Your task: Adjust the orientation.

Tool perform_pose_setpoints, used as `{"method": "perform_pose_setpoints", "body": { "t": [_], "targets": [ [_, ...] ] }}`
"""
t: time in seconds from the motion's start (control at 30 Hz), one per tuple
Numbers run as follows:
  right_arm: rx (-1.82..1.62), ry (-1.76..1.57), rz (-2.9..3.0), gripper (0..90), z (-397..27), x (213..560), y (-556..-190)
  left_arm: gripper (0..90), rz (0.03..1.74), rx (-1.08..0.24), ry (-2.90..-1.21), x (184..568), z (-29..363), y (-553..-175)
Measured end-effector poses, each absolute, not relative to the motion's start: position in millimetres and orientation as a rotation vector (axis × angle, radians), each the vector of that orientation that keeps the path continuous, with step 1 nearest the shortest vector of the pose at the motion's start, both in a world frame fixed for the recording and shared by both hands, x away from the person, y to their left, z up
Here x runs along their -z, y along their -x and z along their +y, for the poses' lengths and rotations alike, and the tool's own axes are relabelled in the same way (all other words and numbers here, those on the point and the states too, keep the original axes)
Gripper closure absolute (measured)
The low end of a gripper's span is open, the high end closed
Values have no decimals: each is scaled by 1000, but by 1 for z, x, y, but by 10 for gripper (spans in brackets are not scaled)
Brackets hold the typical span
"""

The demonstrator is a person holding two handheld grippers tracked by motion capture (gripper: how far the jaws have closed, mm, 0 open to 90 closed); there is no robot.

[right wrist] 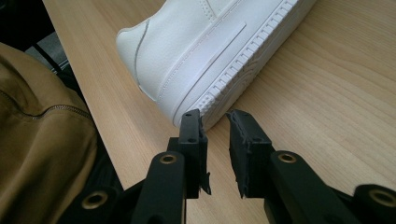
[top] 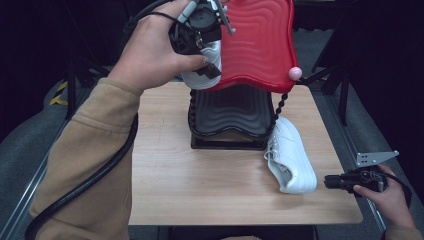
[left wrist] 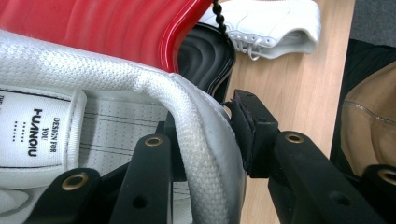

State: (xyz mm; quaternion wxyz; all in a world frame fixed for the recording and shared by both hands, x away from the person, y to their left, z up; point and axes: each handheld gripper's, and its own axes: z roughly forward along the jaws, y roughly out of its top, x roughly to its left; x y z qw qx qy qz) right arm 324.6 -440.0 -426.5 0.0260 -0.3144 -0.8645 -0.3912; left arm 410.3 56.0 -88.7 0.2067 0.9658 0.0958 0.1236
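Note:
My left gripper point(top: 206, 64) is raised at the back left edge of a red wavy shelf point(top: 260, 40) and is shut on a white sneaker point(top: 202, 80). In the left gripper view, one jaw sits inside the sneaker point(left wrist: 116, 79) and the other outside, pinching its padded collar at my left gripper point(left wrist: 210, 135). A second white sneaker point(top: 292, 155) lies on the table to the right of the rack. My right gripper point(top: 332, 181) rests low by that sneaker's heel point(right wrist: 205, 46). In the right gripper view, the right gripper point(right wrist: 216, 123) stands open with nothing between its jaws.
The rack has a black lower shelf point(top: 232, 112) under the red one point(left wrist: 107, 28), joined by beaded posts, one topped by a pink ball point(top: 295, 73). The wooden table point(top: 200, 185) has bare room in front of the rack. Tan sleeves come in at the left and the bottom right.

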Motion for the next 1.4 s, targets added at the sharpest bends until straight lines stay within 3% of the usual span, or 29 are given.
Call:
{"method": "perform_pose_setpoints", "body": {
  "t": [0.73,1.4],
  "targets": [
    [1248,980,-2656,748,-450,425,-323,687,269,-395,-2685,98,16,-467],
    [1225,968,-2654,740,-444,429,-324,682,287,-411,-2725,127,4,-474]
  ]
}}
